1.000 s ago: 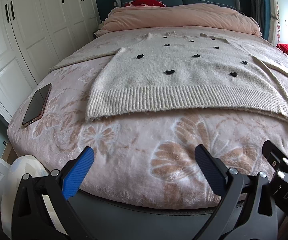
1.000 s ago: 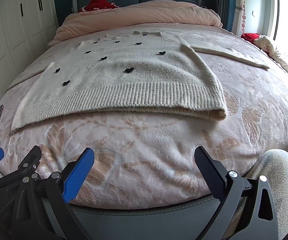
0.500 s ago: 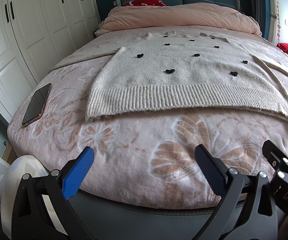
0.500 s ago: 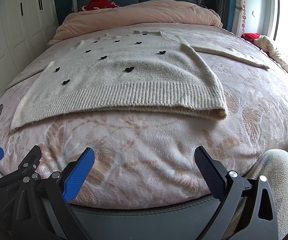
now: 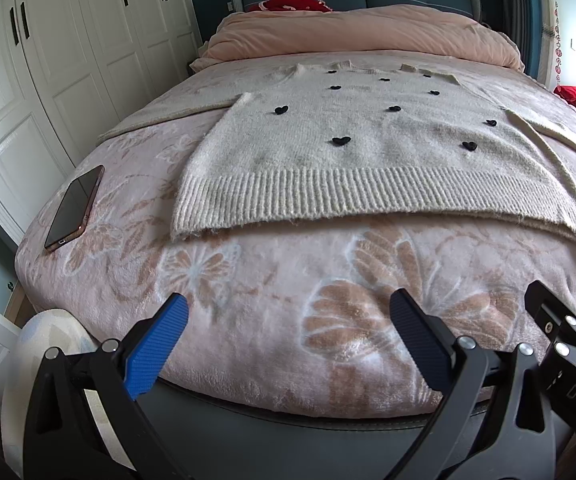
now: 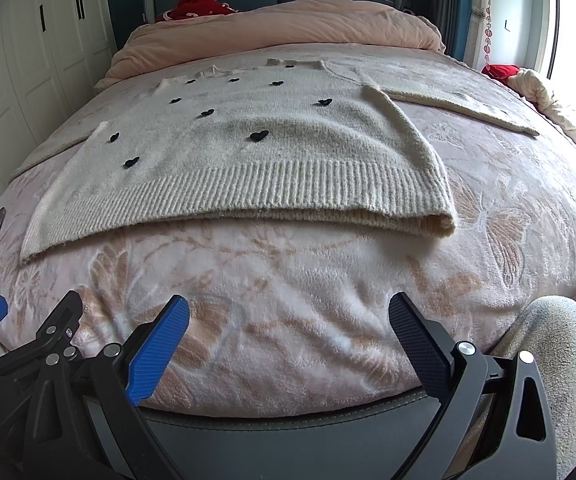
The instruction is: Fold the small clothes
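A cream knit sweater (image 5: 352, 160) with small black hearts lies flat on the bed, ribbed hem toward me, sleeves spread to both sides. It also shows in the right wrist view (image 6: 248, 160). My left gripper (image 5: 288, 340) is open and empty, held above the foot edge of the bed, short of the hem. My right gripper (image 6: 288, 340) is open and empty, also at the foot edge, below the hem's right part. The right gripper's body shows at the right edge of the left wrist view (image 5: 568, 344).
The bed has a pink floral blanket (image 5: 328, 300) and a pink duvet (image 5: 360, 32) at the head. A phone (image 5: 74, 208) lies on the blanket's left side. White wardrobe doors (image 5: 68, 60) stand at left. Red cloth (image 6: 500, 70) lies at right.
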The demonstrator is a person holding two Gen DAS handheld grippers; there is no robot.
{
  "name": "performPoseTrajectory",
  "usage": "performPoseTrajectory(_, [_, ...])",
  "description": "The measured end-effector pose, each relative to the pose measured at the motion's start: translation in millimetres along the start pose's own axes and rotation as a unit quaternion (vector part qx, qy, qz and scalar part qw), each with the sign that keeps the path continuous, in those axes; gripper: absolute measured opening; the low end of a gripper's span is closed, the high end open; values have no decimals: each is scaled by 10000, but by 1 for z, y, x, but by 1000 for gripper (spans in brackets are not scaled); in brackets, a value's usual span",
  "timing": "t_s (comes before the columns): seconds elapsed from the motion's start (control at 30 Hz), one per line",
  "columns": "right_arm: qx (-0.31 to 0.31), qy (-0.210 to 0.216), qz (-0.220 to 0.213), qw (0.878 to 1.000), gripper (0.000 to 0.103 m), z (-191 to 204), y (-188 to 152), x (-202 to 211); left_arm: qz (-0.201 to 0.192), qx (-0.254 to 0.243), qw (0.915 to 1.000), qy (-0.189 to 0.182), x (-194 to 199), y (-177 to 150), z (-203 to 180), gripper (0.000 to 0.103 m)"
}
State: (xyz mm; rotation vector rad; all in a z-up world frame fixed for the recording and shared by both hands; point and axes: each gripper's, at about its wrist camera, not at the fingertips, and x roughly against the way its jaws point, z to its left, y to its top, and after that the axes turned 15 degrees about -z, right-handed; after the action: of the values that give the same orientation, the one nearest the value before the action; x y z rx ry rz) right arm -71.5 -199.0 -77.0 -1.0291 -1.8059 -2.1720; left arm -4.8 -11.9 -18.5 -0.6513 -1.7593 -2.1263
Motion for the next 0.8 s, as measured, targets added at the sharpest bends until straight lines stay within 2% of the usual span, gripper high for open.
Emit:
performPoseTrajectory(0.23, [20,116,61,9999,98,-1,1,-2,-41,-46,10000,-58,2,2,4,98])
performPoseTrajectory(0.37, [111,141,-17,9998,98,-9,14,-6,-112,29,9999,-43,-1,17,12,98])
performPoseTrajectory(0.47, [208,-30,156,9997,98,-19,28,-23,-110,176,9998,-33,-10,35,15,98])
performPoseTrajectory(0.67, [210,-149,79,9996,98,-57,72,-57,-169,-21,9998,68,-31,70,-3,98])
performPoseTrajectory(0.8, [98,-412,118,9990,98,-104,107,-96,-165,-87,9998,52,-47,89,-20,98])
